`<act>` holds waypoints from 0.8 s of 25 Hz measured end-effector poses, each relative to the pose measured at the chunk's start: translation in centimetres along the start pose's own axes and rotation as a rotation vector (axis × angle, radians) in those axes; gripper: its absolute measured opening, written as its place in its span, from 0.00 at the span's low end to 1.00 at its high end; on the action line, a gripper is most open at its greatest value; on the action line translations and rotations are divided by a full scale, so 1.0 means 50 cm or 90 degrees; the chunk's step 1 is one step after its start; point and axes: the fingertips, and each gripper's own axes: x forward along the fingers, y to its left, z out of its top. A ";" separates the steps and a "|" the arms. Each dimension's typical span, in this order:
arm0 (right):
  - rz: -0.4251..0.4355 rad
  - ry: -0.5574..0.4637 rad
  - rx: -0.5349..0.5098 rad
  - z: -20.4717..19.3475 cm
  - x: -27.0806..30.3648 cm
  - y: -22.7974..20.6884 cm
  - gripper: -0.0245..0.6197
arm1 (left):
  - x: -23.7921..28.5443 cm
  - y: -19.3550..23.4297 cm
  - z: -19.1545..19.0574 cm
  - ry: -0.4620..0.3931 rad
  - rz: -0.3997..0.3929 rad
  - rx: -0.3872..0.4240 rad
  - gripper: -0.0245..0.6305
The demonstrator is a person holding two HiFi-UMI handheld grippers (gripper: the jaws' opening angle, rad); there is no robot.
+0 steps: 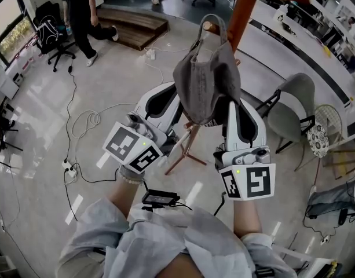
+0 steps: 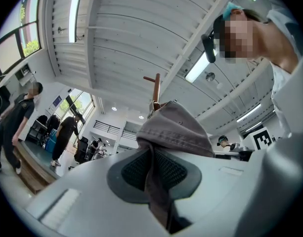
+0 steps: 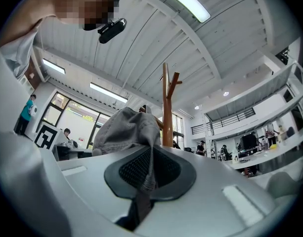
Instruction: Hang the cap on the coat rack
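At twelve o'clock, the cap (image 1: 206, 80) was looped over a peg (image 1: 209, 25) of the coat rack (image 1: 245, 7). Left gripper (image 1: 172, 100) and right gripper (image 1: 235, 112) were clamped on its fabric; only release was judged outstanding.

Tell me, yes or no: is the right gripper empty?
No, the right gripper has its jaws shut on a fold of the grey cap.

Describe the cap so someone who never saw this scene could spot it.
Find the orange-brown wooden coat rack at the head view's top centre. Beside its pole, by a side peg, is the cap: soft grey cloth, its lower edge pinched by the left tongs and right tongs. The grey chair nearby is rigid and stands on the floor.
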 end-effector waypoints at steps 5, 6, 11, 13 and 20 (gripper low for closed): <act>-0.010 0.012 -0.002 -0.016 -0.002 -0.011 0.06 | 0.012 0.003 -0.022 0.012 -0.005 -0.007 0.08; -0.012 0.014 -0.003 -0.019 -0.002 -0.014 0.06 | 0.015 0.004 -0.025 0.014 -0.006 -0.008 0.08; -0.025 0.023 -0.008 -0.036 0.000 -0.029 0.06 | 0.029 0.010 -0.048 0.024 -0.010 -0.013 0.08; -0.030 0.027 -0.011 -0.041 0.000 -0.035 0.06 | 0.035 0.010 -0.057 0.028 -0.012 -0.016 0.08; -0.045 0.039 -0.030 -0.054 -0.005 -0.049 0.06 | 0.047 0.009 -0.078 0.039 -0.018 -0.017 0.08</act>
